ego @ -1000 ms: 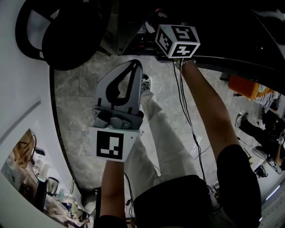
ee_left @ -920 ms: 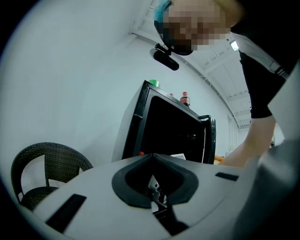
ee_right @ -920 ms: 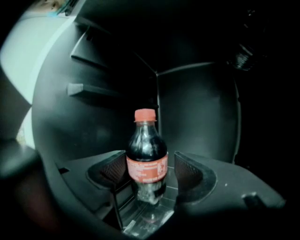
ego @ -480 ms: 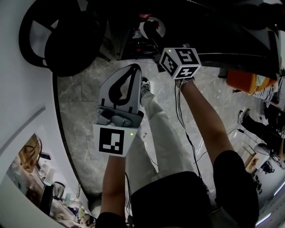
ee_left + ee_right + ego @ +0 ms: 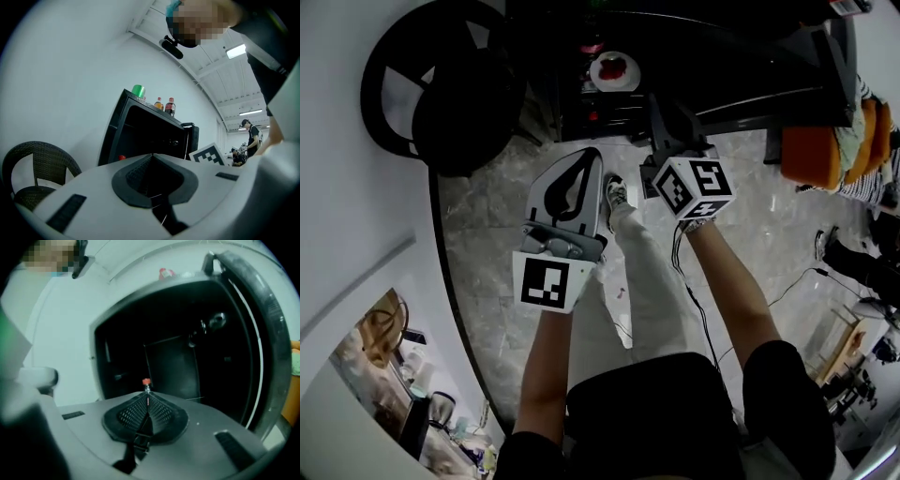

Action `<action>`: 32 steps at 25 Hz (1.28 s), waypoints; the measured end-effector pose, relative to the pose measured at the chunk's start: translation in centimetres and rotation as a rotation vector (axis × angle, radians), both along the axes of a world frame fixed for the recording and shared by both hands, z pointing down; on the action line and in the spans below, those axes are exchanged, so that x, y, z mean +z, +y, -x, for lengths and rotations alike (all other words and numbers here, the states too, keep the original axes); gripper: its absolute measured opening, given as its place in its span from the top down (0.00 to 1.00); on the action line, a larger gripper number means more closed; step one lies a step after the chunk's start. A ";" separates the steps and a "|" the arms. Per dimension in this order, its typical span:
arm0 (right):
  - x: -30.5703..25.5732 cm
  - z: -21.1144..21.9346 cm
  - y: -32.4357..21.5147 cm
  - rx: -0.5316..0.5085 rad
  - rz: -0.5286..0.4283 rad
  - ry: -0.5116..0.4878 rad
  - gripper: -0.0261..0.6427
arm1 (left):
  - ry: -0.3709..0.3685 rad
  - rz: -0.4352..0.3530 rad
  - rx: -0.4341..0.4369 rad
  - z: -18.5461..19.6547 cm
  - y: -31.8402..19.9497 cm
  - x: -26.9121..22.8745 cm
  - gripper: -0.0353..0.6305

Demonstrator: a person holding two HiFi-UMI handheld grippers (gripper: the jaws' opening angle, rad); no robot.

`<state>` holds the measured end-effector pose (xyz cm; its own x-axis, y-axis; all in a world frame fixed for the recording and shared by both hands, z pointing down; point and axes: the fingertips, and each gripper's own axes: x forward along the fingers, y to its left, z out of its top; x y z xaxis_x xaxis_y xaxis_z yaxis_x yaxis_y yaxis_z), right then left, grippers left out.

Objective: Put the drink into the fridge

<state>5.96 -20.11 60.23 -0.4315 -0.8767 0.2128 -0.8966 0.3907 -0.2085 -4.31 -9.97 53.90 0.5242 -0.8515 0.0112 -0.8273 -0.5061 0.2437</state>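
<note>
Open fridge door [image 5: 265,333] could get knocked
Empty right gripper [image 5: 147,391] just snapped together, left gripper [image 5: 152,157] together too; a careless swing hits it.

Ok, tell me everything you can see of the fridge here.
The fridge is a black, boxy cabinet standing upright against the white wall, beside a dark wicker chair. Its door is swung open at the right, baring a dark interior with a small red-capped thing low inside. Two bottles and a green can-like thing stand on its top.
</note>
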 end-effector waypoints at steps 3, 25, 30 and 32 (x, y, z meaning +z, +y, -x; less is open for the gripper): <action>-1.7 -0.4 2.5 -0.013 0.011 0.003 0.94 | 0.011 0.008 0.009 -0.6 0.9 -1.0 0.93; -19.9 4.5 16.3 -0.190 -0.089 0.036 0.94 | -0.052 -0.040 0.045 0.2 8.2 -14.9 0.93; -25.4 5.2 17.6 -0.174 -0.125 -0.038 0.94 | -0.049 -0.078 0.049 0.8 9.3 -19.1 0.93; -27.1 5.7 18.1 -0.184 -0.138 -0.054 0.94 | -0.068 -0.094 0.057 0.9 9.5 -20.6 0.93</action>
<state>0.31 -2.04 33.15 -0.5941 -0.8014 0.0687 -0.7967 0.5745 -0.1878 -5.25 -0.45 33.27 0.5726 -0.8193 -0.0298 -0.8095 -0.5708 0.1375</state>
